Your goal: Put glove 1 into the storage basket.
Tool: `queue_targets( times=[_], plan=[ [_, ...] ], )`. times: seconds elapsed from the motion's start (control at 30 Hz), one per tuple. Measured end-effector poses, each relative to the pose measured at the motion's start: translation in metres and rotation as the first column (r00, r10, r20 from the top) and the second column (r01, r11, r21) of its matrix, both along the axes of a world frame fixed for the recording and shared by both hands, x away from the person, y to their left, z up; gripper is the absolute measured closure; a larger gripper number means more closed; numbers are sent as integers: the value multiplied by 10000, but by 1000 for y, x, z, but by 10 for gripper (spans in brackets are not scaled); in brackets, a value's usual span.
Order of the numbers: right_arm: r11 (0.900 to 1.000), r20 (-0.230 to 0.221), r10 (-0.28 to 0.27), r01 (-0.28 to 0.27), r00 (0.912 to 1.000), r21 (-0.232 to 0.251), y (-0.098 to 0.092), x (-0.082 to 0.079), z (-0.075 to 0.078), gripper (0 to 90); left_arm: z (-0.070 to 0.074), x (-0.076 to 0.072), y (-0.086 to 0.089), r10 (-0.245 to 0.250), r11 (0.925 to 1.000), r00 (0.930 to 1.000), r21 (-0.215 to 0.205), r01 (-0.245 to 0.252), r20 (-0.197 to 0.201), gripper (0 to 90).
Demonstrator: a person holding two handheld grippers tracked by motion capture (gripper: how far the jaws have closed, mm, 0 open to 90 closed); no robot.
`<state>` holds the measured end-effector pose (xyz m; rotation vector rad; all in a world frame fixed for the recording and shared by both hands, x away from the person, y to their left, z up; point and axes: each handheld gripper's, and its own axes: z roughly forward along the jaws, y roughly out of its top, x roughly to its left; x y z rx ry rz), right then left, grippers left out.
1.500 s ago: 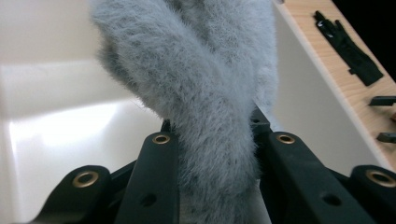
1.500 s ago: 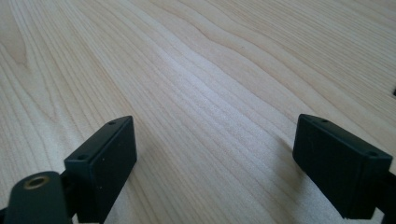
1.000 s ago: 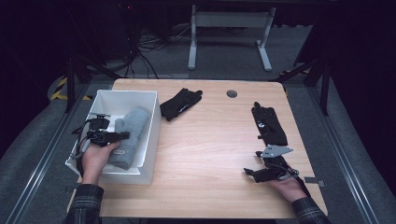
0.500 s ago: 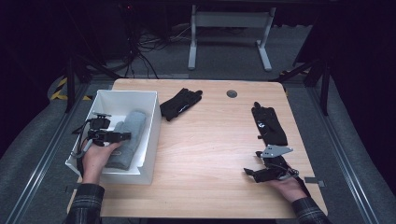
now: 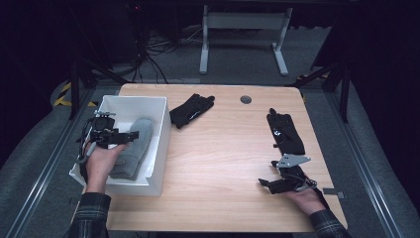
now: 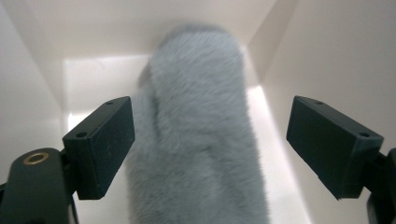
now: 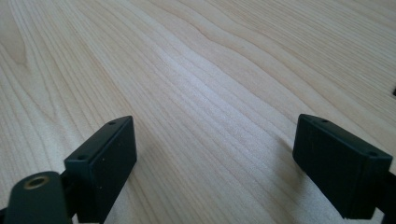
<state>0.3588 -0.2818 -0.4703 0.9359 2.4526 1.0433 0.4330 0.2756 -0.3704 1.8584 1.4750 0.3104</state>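
The pale wooden worktop (image 5: pixel 223 163) stands on grey carpet in a dark room. Near its front right edge the right claw (image 5: pixel 267 184) rests released. At the left, the left claw (image 5: pixel 132 134), jaws just opened wide, hangs over the grey fuzzy sock (image 6: pixel 201 130) lying loose inside the white bin (image 5: pixel 161 144). Farther back lie two black gloves (image 5: pixel 190 109).

Dim workshop around a lit table

A pale rectangular wooden table (image 5: pixel 218 163) stands on grey carpet floor (image 5: pixel 233 54); a white metal T-footed frame (image 5: pixel 242 29) stands behind.
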Motion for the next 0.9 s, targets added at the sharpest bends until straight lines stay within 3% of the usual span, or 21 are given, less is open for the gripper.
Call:
queue_targets(
  times=[0.17,0.4,0.63,0.67,0.9],
  plan=[
    [10000,0,-1,1,10000,0,0,0,0,139,22,-5,-11,-559,9984,9974,-7,560,445,157],
    [10000,-1,-1,1,10000,-1,0,0,0,138,49,-12,-34,-1318,9911,9869,-67,1330,929,153],
    [10000,-2,-28,28,10000,5,0,0,0,138,66,-19,-68,-2211,9743,9667,-144,2247,1291,131],
    [10000,-2,-29,29,10000,3,0,0,0,139,66,-19,-68,-2211,9743,9667,-144,2247,1291,129],
    [9999,9,-106,106,9999,9,0,-1,0,139,76,-28,-107,-3142,9478,9386,-97,3187,1422,116]
  ],
)
